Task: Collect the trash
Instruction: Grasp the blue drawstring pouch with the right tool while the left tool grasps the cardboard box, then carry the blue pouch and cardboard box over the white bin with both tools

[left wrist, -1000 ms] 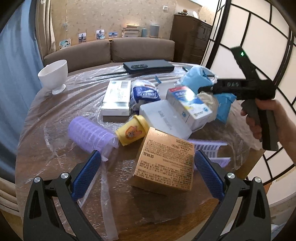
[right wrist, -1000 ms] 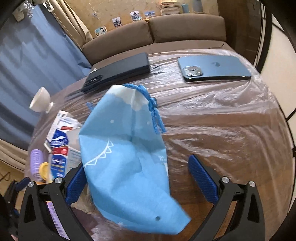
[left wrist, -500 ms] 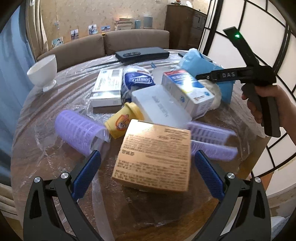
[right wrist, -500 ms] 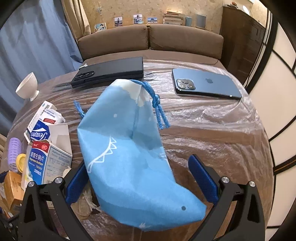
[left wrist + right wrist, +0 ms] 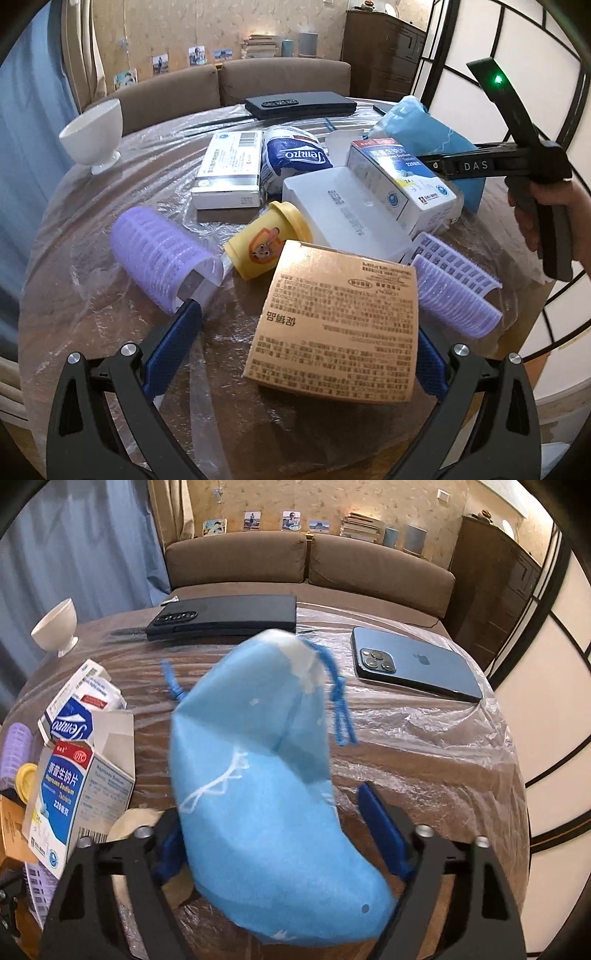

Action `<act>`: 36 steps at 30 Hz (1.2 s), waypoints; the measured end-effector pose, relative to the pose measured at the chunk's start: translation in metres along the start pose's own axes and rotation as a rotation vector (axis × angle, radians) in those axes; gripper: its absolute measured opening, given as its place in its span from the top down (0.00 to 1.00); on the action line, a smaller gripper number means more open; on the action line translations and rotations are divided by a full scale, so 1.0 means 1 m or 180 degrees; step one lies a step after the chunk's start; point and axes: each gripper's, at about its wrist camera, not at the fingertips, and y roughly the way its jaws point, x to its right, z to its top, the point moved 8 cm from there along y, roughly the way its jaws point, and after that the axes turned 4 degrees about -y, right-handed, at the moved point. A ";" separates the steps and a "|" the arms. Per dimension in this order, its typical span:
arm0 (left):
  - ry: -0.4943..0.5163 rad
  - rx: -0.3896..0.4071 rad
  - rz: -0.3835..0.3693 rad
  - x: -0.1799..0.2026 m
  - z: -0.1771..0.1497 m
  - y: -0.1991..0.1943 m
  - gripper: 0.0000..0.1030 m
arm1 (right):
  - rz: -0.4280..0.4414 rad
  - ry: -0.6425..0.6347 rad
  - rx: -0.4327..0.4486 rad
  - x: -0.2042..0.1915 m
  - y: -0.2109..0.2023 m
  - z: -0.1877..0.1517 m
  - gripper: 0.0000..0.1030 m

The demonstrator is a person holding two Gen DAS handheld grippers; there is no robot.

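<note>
I note a round wooden table [image 5: 55, 295] under clear plastic sheet [image 5: 424, 738]. White bowl [image 5: 94, 131] at ten o'clock; phone [image 5: 413, 668] at one.

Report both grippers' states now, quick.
Left gripper: open, brown cardboard box between its fingers, not gripped.
Right gripper: closing around the blue fabric drawstring bag, not yet gripped.

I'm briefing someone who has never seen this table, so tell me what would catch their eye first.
The light blue drawstring bag fills the middle of the right wrist view, lying between the fingers of the right claw, whose jaws are closing around it. In the left wrist view a tan cardboard box lies nearest, between the open fingers of the left claw. Behind it sits a heap of medicine boxes, a yellow bottle and purple hair rollers.
</note>
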 end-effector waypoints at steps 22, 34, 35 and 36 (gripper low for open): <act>0.0048 0.0056 -0.0008 -0.002 -0.003 -0.017 0.42 | 0.0081 0.0214 0.0322 0.016 -0.049 -0.012 0.56; -0.0077 0.0216 -0.0124 -0.001 -0.001 -0.045 0.42 | 0.0157 0.0396 0.0533 0.018 -0.092 -0.031 0.60; -0.0092 0.0225 -0.0130 -0.002 0.000 -0.046 0.42 | 0.0172 0.0413 0.0554 0.018 -0.097 -0.032 0.60; -0.0110 0.0240 -0.0133 -0.003 0.000 -0.049 0.42 | 0.0187 0.0426 0.0575 0.018 -0.101 -0.033 0.60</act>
